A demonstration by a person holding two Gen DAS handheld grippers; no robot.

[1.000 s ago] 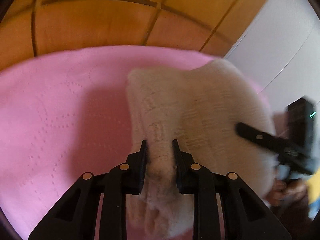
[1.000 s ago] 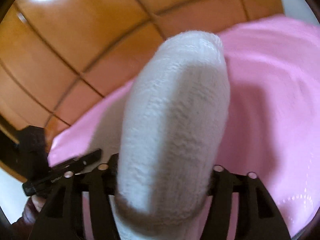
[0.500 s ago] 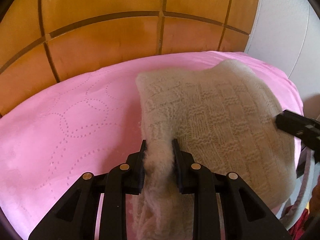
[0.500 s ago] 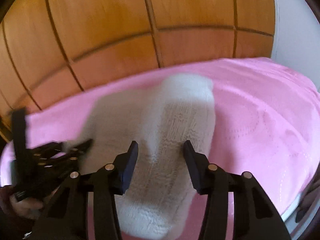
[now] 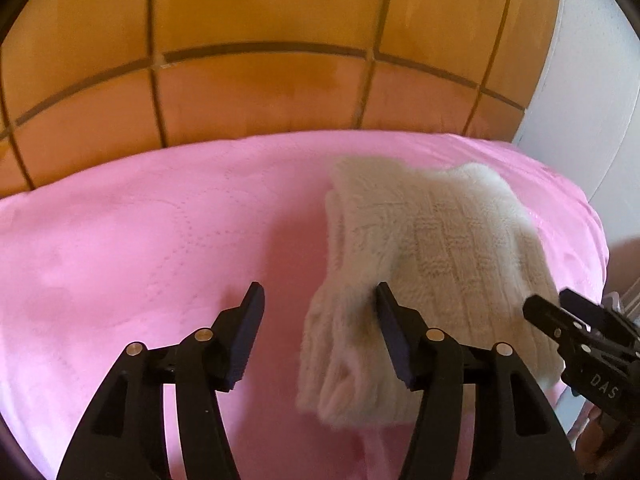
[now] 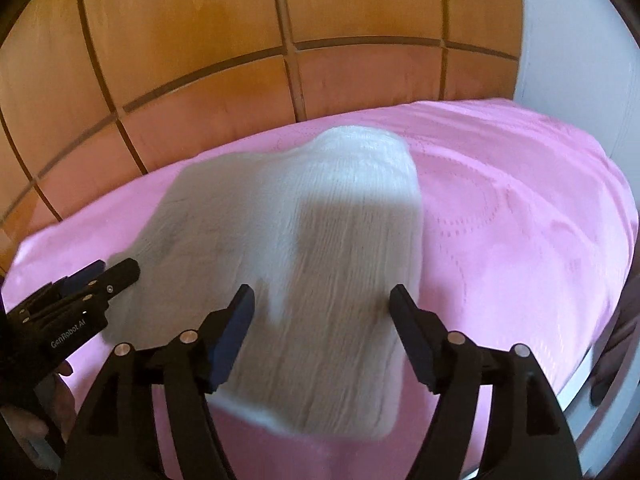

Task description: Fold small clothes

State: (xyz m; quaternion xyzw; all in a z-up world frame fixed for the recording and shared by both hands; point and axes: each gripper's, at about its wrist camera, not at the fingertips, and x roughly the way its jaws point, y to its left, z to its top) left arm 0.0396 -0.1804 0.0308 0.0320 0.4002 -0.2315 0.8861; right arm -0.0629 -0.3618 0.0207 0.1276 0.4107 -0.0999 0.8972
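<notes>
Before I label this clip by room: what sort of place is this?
Probably a bedroom or similar room at home: a pink quilted bedspread under the cream knitted garment, wooden panelling behind, and a white wall beside it.

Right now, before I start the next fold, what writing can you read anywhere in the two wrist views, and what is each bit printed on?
"GenRobot AI": white print on the black body of the left gripper, seen in the right wrist view.
"DAS": white print on the black body of the right gripper, seen in the left wrist view; it may continue, but the rest is cut off or too blurred.
No print shows on the cream knitted garment or the pink quilted cover.
</notes>
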